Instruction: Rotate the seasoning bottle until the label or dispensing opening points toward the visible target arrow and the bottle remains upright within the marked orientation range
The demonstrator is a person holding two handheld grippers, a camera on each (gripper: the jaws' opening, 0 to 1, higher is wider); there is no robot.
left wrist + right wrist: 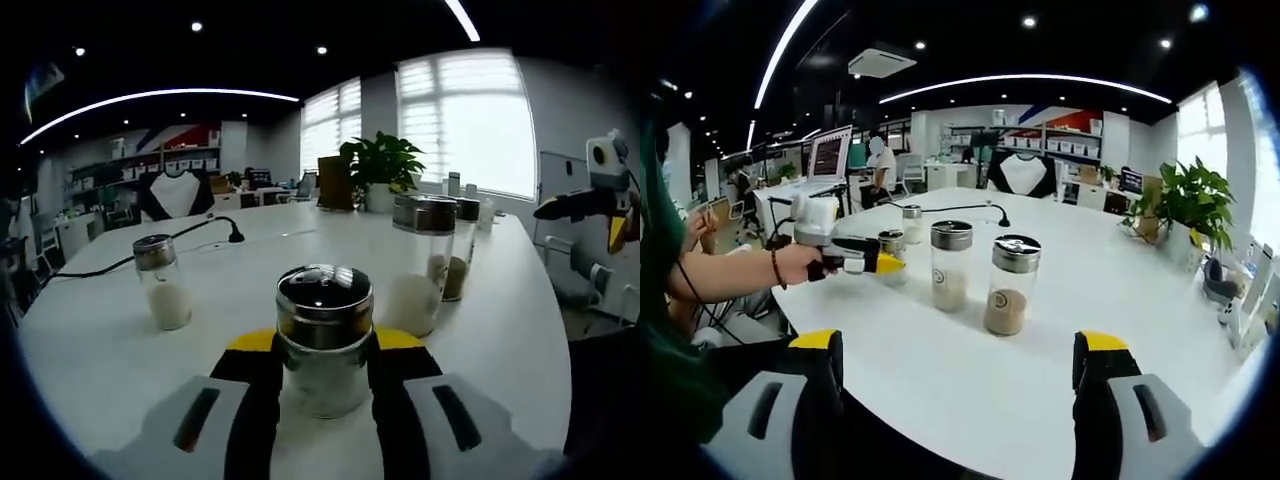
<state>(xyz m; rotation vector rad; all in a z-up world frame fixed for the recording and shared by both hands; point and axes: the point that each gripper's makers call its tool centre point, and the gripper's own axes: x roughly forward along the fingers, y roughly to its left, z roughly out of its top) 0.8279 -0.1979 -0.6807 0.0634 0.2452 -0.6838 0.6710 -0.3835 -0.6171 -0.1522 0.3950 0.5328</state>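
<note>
A seasoning bottle [323, 340] with a dark glossy cap is standing upright on a white conference table [100, 350], sitting between the black-and-yellow jaws of the left gripper [323, 385], which are pinching its clear body from both sides in the left gripper view. In the right gripper view that same left gripper [880, 264] is reaching in from the left, gripped by a person's hand [800, 265] with a dark band at the wrist, its yellow tips closing around the small bottle [892, 250] near the table's near-left edge. The right gripper [958, 375] is hovering over the table's near edge with its jaws spread wide and nothing between them; in the left gripper view it [600, 200] is showing at the far right, off the table's side. Two taller metal-capped jars are standing side by side toward the middle of the table, one holding pale powder [950, 265] and one holding tan granules [1009, 285]. A fourth, smaller shaker [163, 282] with white contents is standing well apart to the left, close to a black cable [150, 250] trailing across the tabletop. A potted green plant [385, 165] is sitting at the far end by bright shuttered windows [470, 125], while another person [880, 160] is sitting at a desk in the office beyond.
</note>
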